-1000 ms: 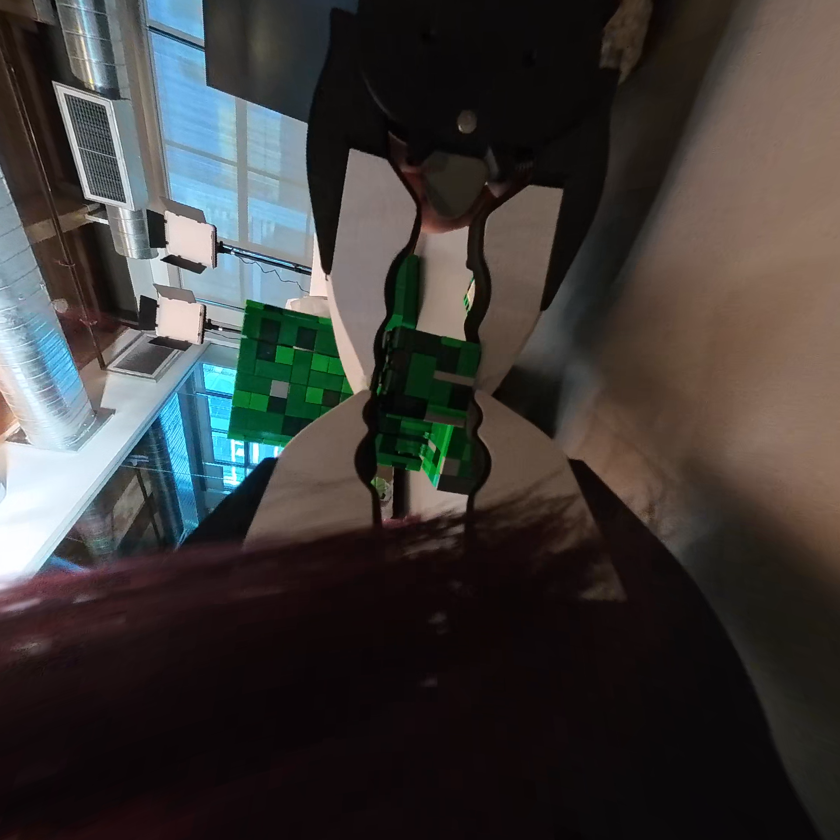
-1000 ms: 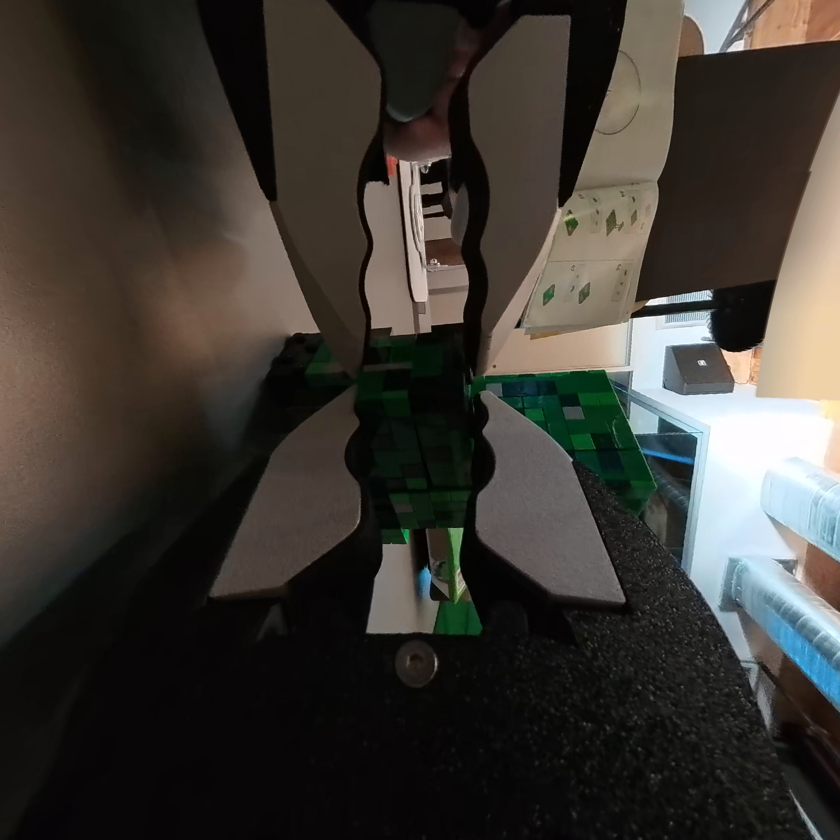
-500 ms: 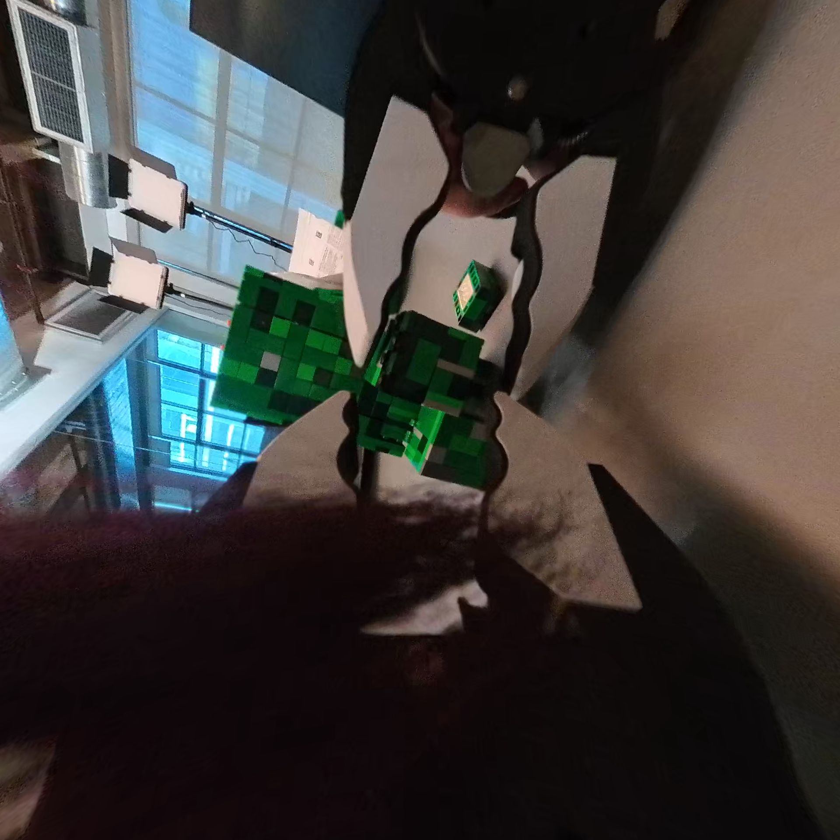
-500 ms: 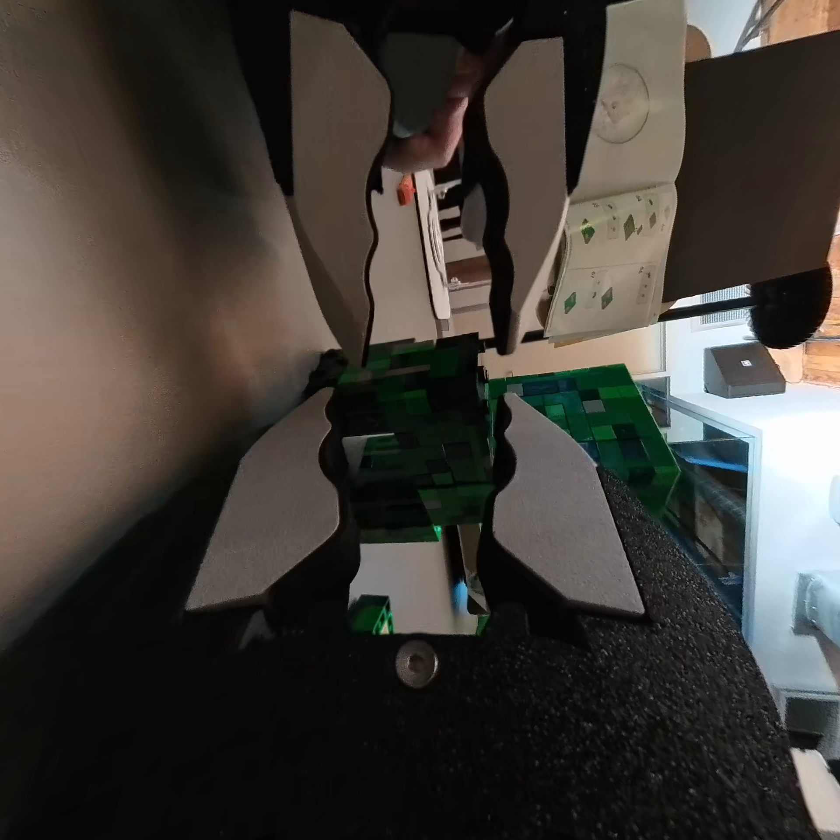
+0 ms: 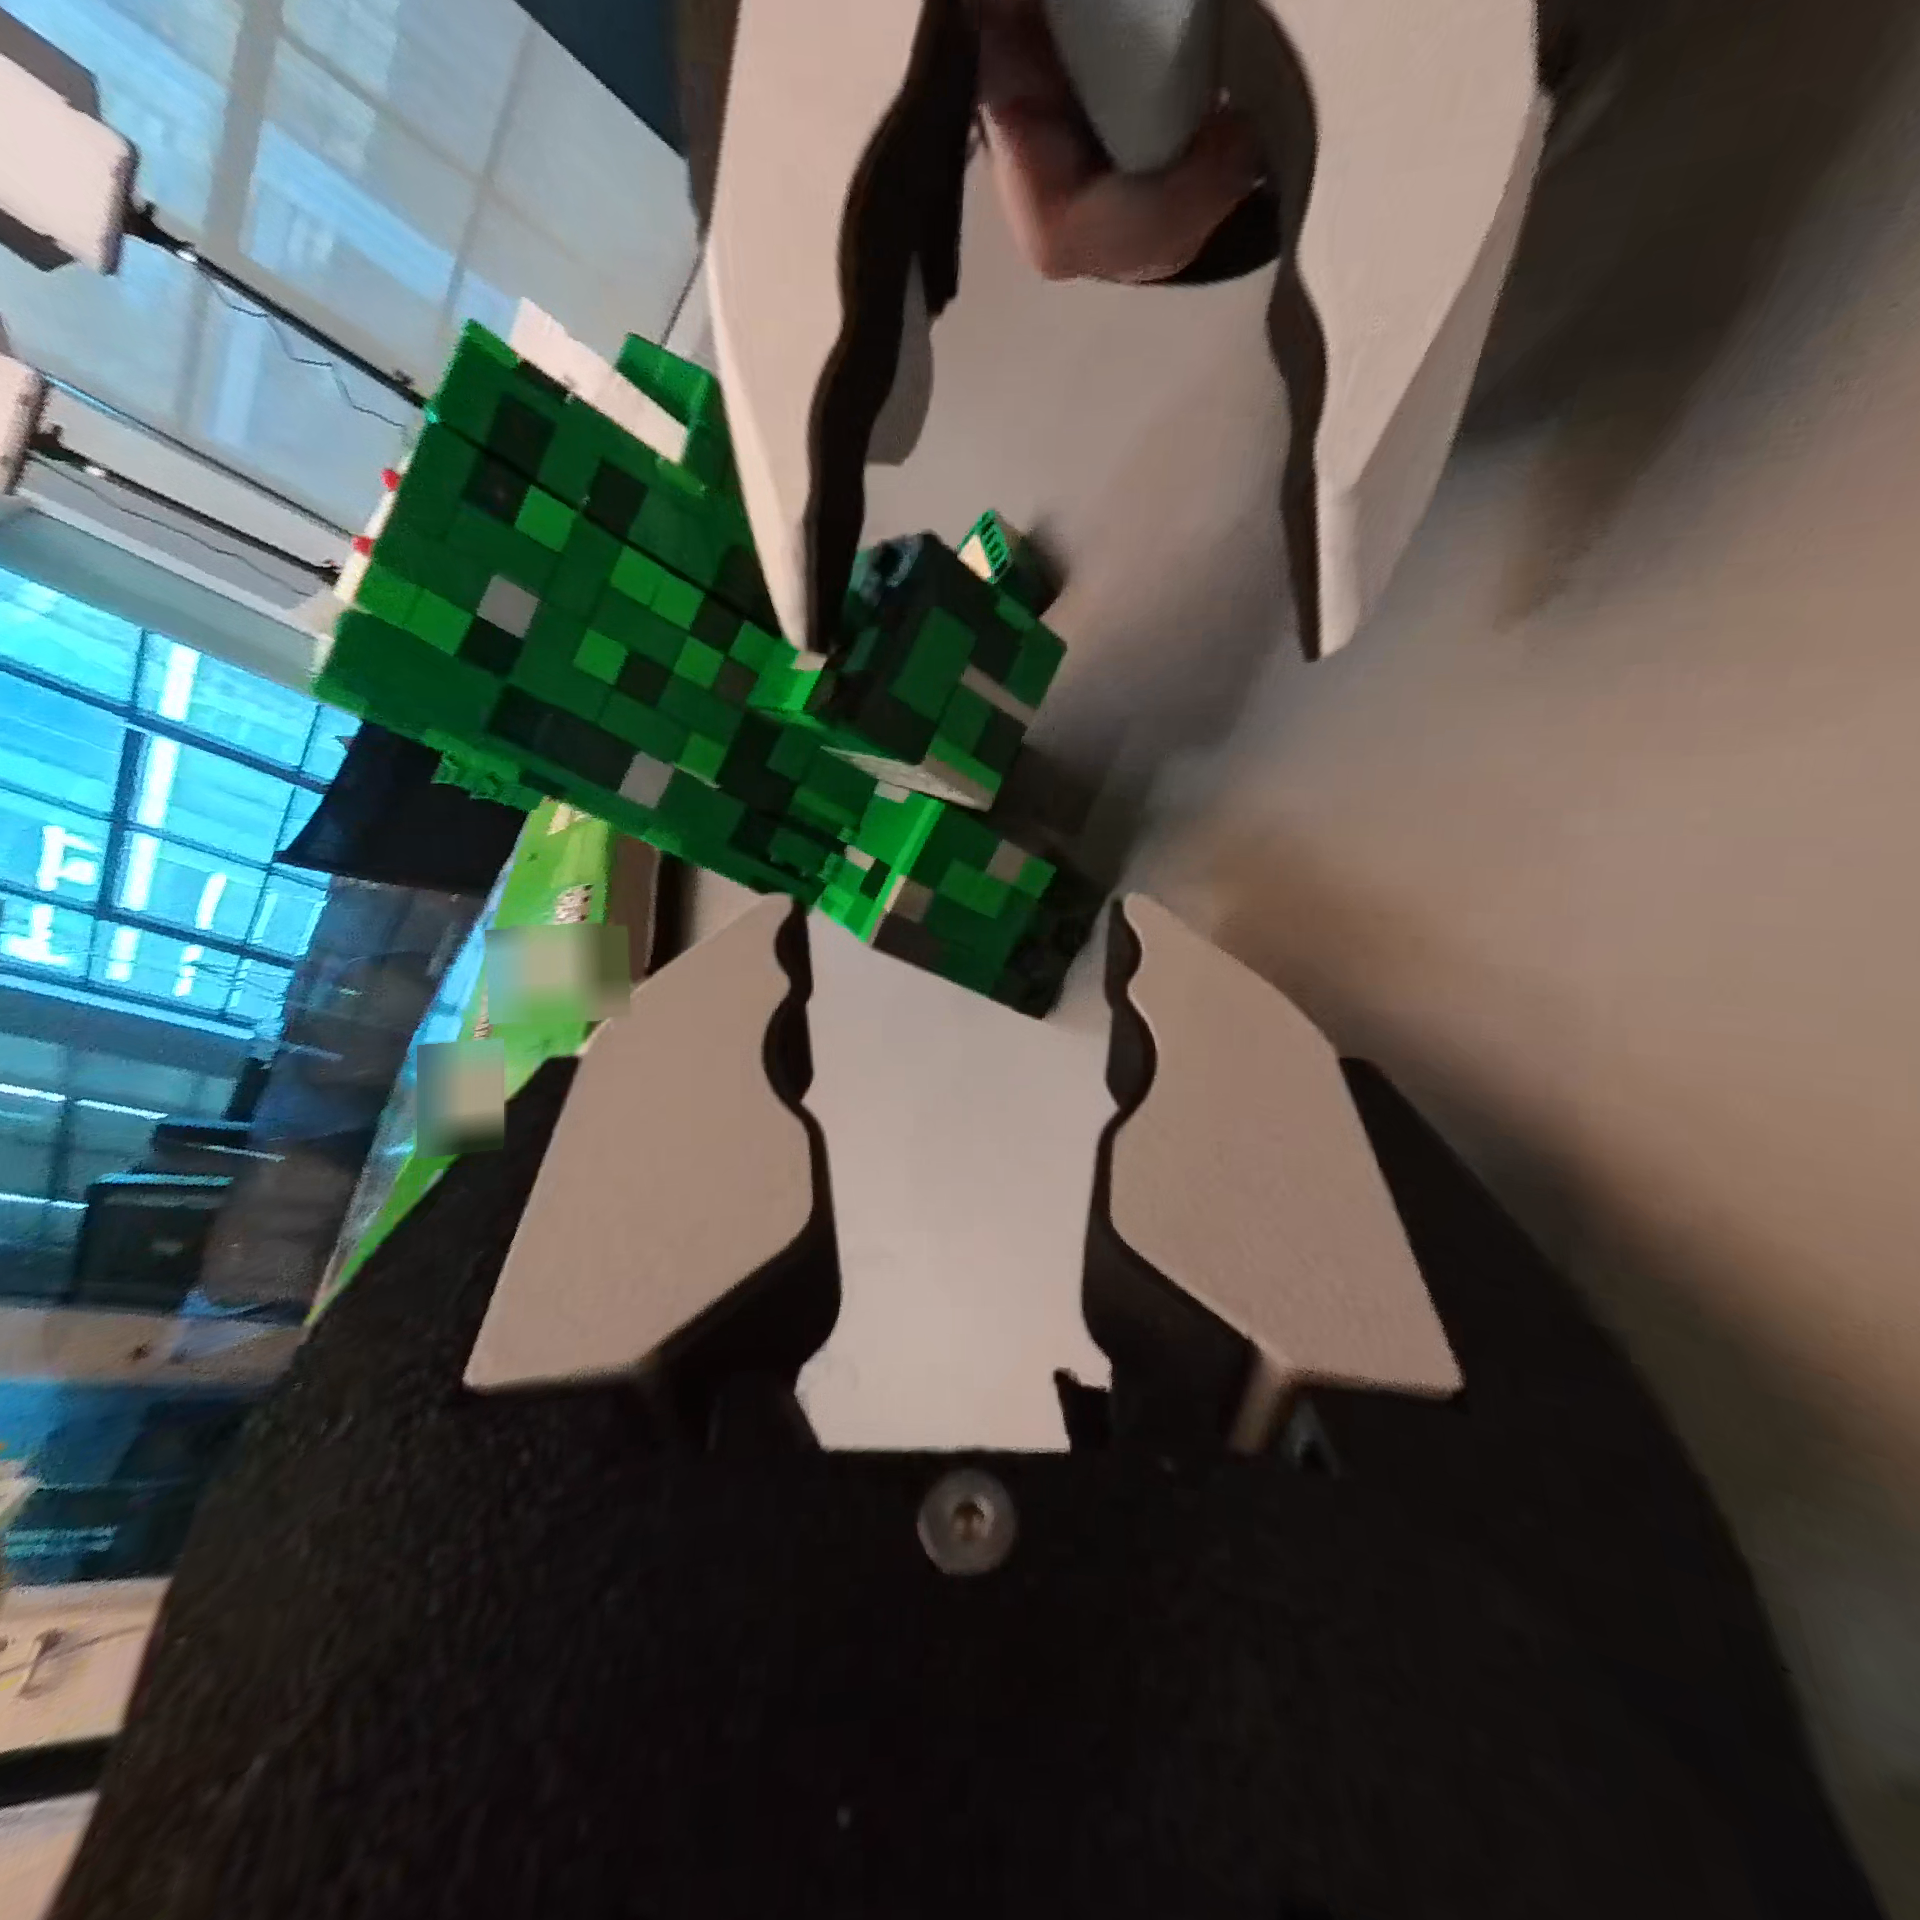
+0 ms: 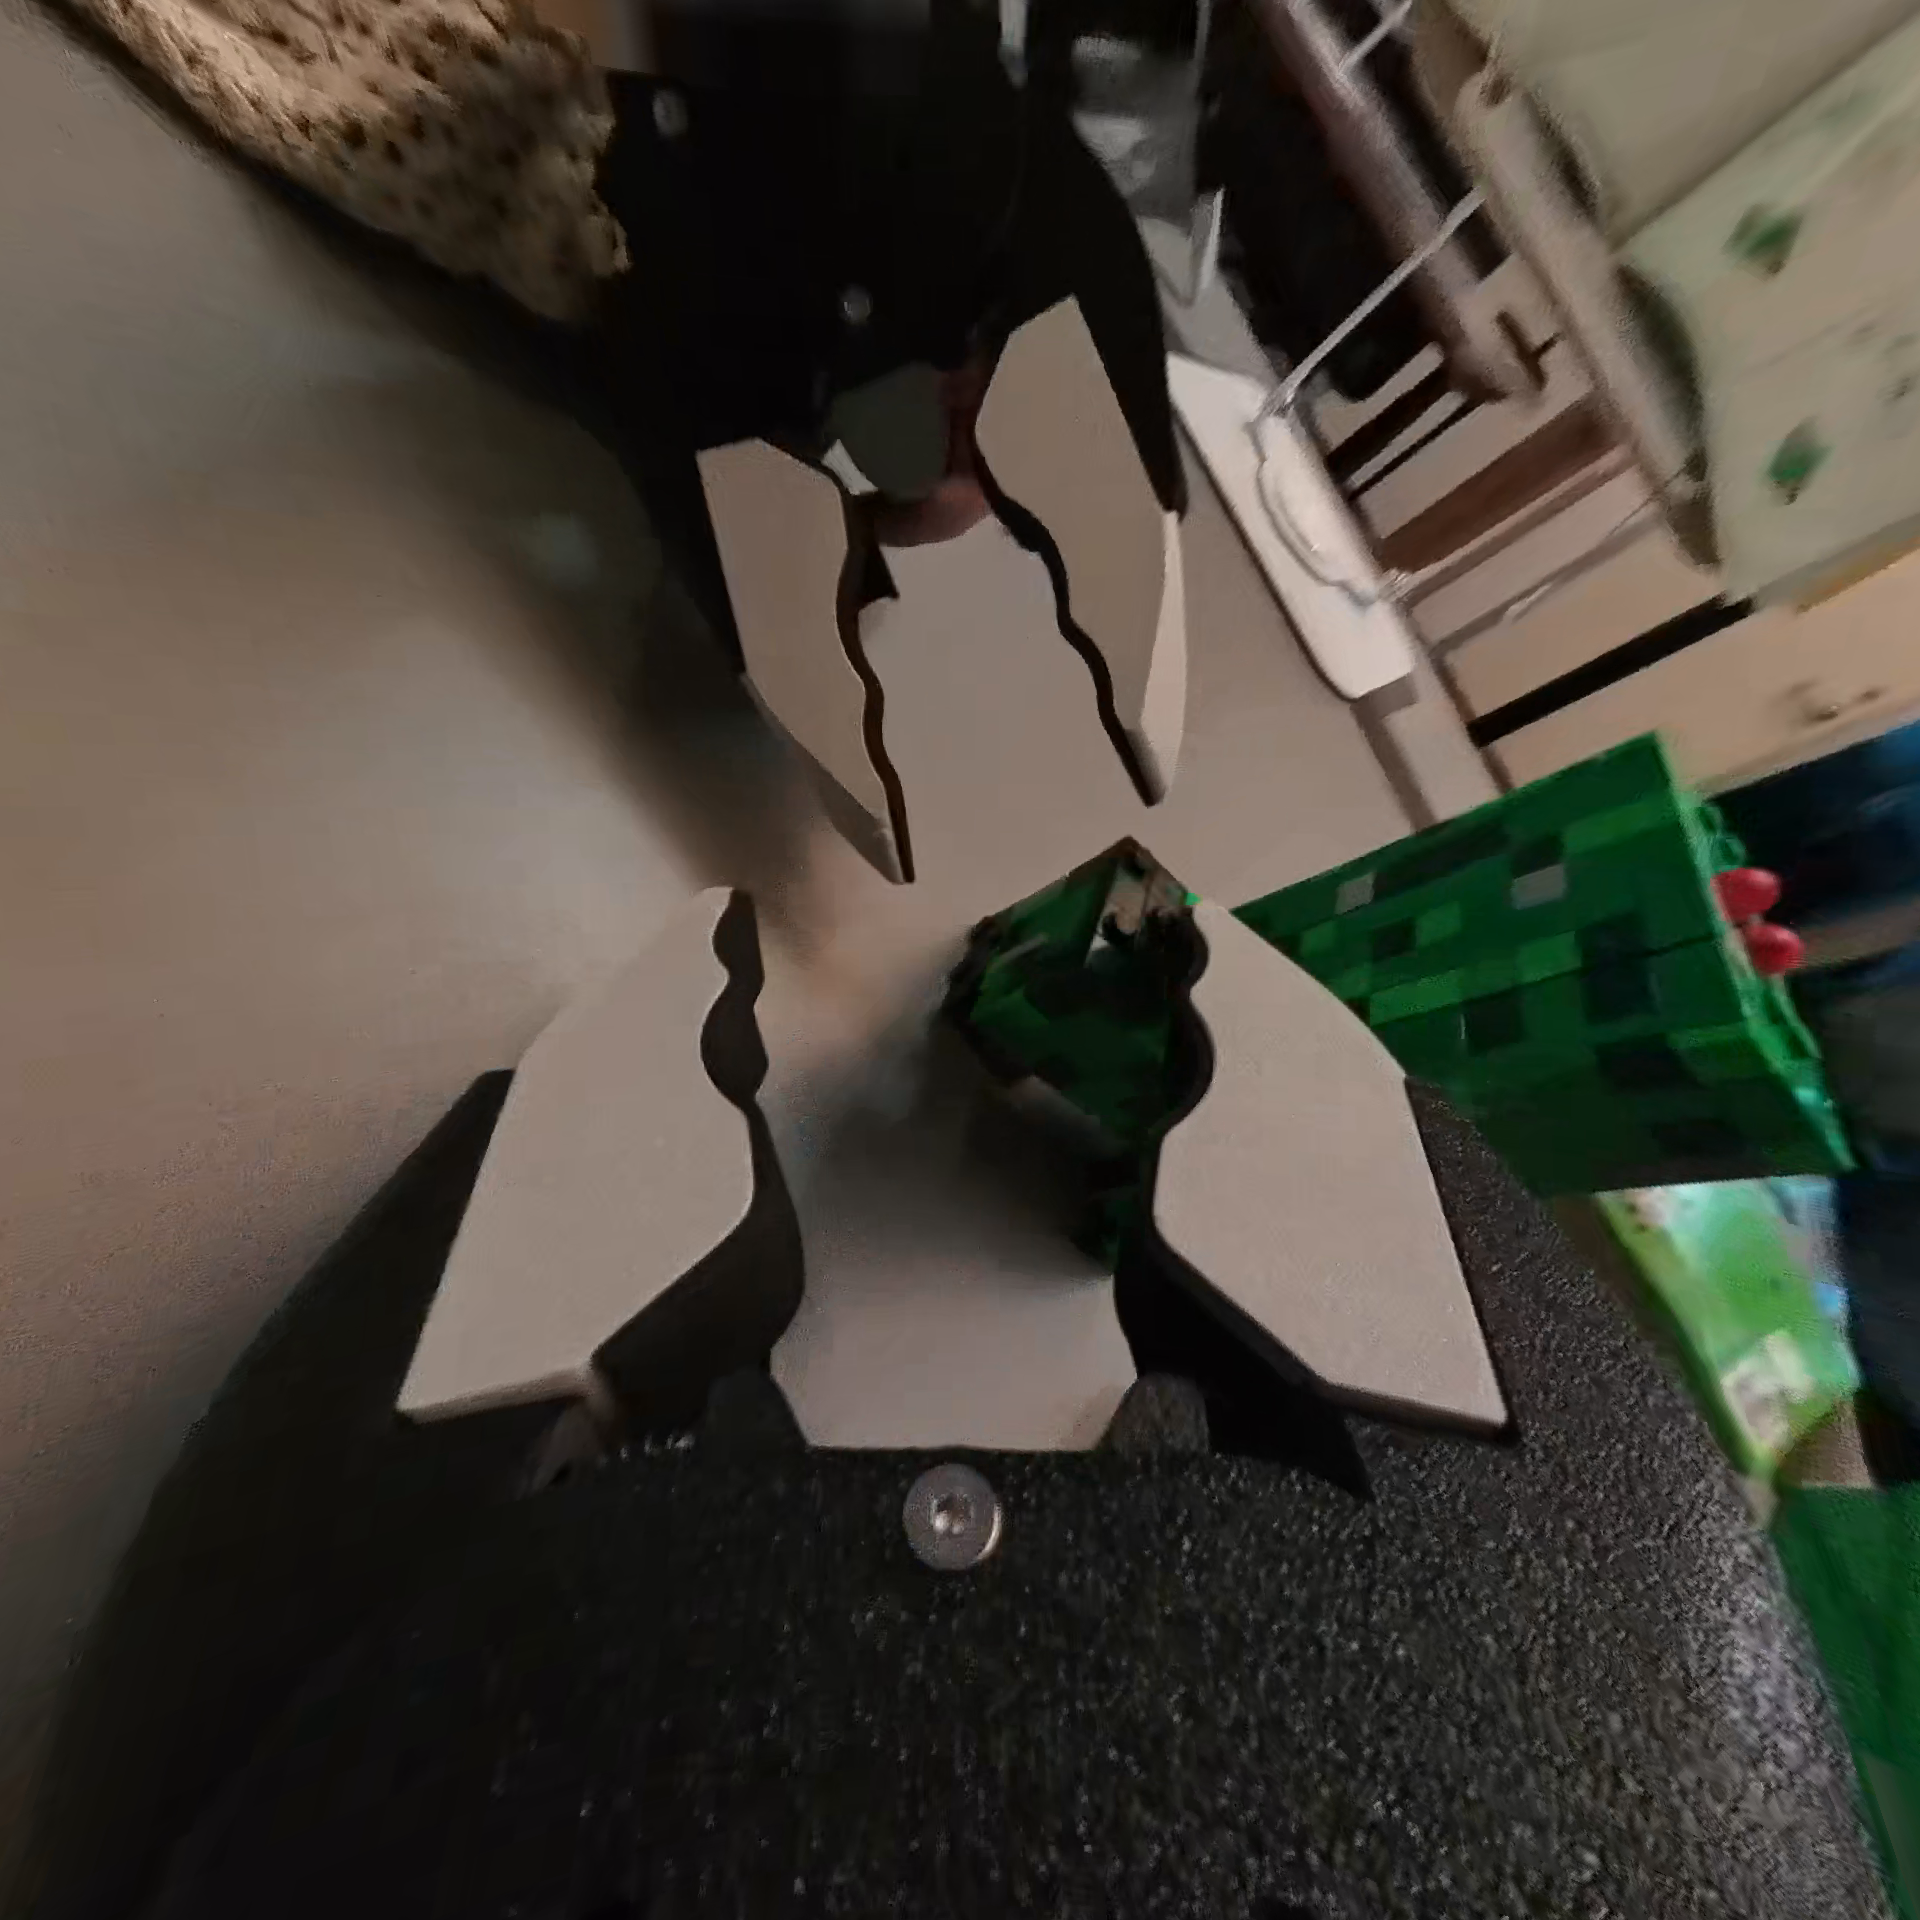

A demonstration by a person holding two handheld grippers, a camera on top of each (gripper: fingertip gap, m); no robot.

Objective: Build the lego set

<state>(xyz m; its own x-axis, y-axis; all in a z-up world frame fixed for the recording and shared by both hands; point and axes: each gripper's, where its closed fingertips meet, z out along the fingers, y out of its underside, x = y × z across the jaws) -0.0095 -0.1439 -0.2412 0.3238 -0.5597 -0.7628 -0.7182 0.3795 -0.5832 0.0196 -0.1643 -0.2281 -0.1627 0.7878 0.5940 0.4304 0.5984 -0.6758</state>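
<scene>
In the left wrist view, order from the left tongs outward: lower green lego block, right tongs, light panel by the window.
1. lower green lego block, at the tips.
2. right tongs, opposite, beyond it.
3. light panel, far upper left.

booklet (image 6: 1766, 312) motion-blurred, green box (image 6: 1756, 1340) blurred

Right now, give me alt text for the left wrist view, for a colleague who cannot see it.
A green blocky lego figure lies on a pale table, between two open tools that face each other: the left tool in the foreground and the right tool opposite. Bright windows fill the background.
</scene>
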